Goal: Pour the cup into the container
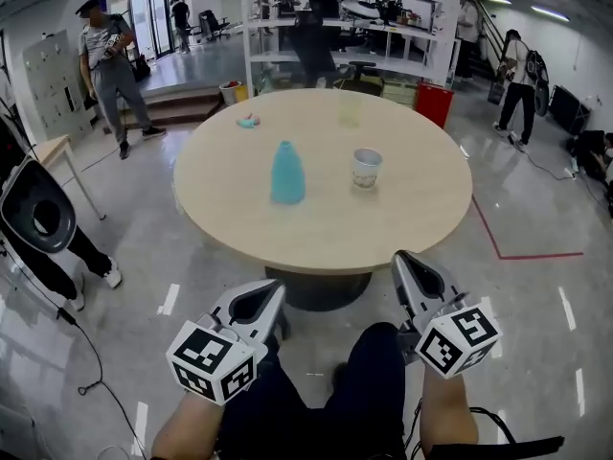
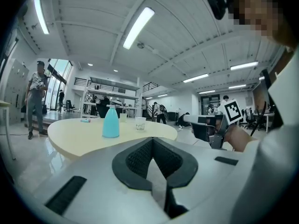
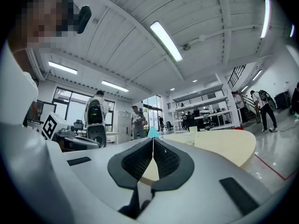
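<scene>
A teal bottle-shaped container (image 1: 286, 173) stands upright near the middle of the round beige table (image 1: 412, 214). A white cup (image 1: 367, 168) stands just right of it, and a pale translucent cup (image 1: 351, 110) stands farther back. Both grippers are held low, in front of the table's near edge, well short of these things. My left gripper (image 1: 269, 293) is shut with nothing in it, and so is my right gripper (image 1: 408, 264). The left gripper view shows the shut jaws (image 2: 153, 139) with the container (image 2: 111, 122) and cup (image 2: 140, 123) beyond. In the right gripper view, the container's tip (image 3: 153, 133) shows above the shut jaws (image 3: 153, 140).
A small blue and pink object (image 1: 249, 121) lies at the table's far left. A black chair (image 1: 36, 214) stands at the left, and a person (image 1: 107, 70) beyond it. Shelving (image 1: 345, 27) and a red bin (image 1: 434, 102) stand behind the table. Red tape (image 1: 522, 255) marks the floor at the right.
</scene>
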